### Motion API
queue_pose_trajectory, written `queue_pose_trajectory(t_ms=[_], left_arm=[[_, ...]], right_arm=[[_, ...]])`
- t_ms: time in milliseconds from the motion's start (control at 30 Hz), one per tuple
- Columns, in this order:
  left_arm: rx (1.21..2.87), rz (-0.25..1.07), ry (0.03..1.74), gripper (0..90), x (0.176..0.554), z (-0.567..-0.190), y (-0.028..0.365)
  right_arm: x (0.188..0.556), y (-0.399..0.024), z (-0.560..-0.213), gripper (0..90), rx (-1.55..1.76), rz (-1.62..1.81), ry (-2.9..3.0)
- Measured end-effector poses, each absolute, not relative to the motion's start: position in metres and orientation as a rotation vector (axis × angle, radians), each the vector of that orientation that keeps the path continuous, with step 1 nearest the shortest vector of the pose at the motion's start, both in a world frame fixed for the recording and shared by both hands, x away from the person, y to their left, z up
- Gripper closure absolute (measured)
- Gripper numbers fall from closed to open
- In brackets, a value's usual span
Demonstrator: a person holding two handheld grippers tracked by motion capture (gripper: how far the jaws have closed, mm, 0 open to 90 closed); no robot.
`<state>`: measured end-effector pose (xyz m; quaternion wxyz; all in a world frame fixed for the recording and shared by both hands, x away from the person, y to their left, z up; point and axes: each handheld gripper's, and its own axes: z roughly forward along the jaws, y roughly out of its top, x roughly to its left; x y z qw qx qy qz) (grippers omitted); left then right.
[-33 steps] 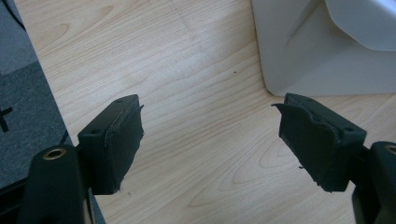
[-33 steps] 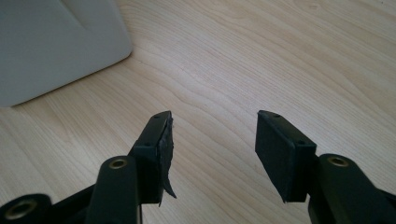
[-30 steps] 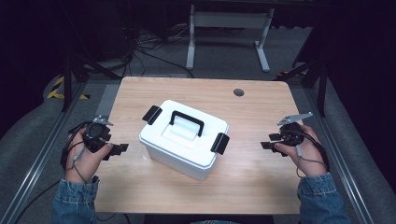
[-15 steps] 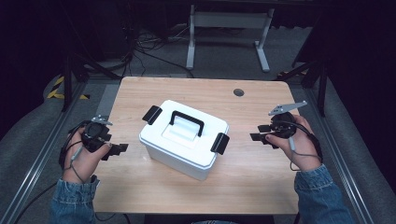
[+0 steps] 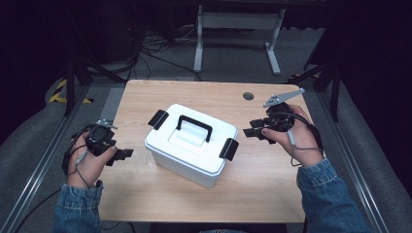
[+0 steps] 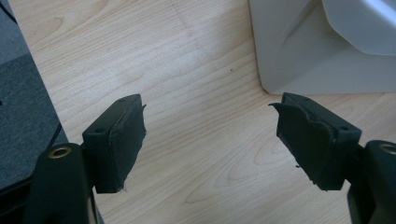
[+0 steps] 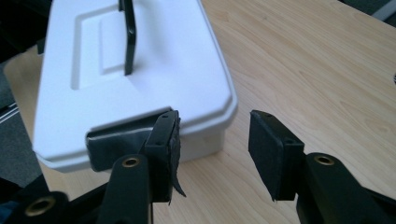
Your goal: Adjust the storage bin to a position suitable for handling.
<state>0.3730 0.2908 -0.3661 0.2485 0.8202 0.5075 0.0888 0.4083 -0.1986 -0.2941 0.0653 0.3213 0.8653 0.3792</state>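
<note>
Since the earlier frames the right gripper (image 5: 253,132) has travelled in from the table's right side toward the box and lifted a little off the wood, and its jaws have just been closing somewhat with nothing between them; the left gripper (image 5: 122,154) and the box have stayed put.

Nearest the person, both denim-sleeved forearms come in over the front edge of the light wooden table (image 5: 272,194). The left gripper rests low near the table's left edge, jaws spread wide and empty over bare wood, the box's near corner just beyond them. The right gripper is also apart and empty, pointing at the black clip latch (image 5: 229,148) on the box's right end; in the right gripper view that latch sits just behind the left jaw, apparently not yet touched.

The white plastic lidded storage box (image 5: 187,162) stands mid-table, turned at an angle, its black carry handle (image 5: 194,127) upright on the lid. A second black latch (image 5: 158,119) is on the far-left end. Both latches look clipped down and the lid seated, so I judge the opening barely begun: the approach is made, and both latches and the lid remain.

There is open wood on every side of the box. Farther back a small round grommet (image 5: 248,96) sits near the rear edge.
</note>
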Motion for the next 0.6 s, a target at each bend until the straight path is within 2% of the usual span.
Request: queue_pose_trajectory(t_ms=[133, 600], left_arm=[[2.199, 0.212, 1.415, 24.5, 0.373, -0.368, 0.292], [2.208, 0.229, 1.420, 23.7, 0.374, -0.368, 0.292]], right_arm=[[0.410, -0.191, -0.289, 55.2, 0.954, 1.149, 2.618], [0.413, -0.158, -0.276, 55.8, 0.866, 1.216, 2.679]])
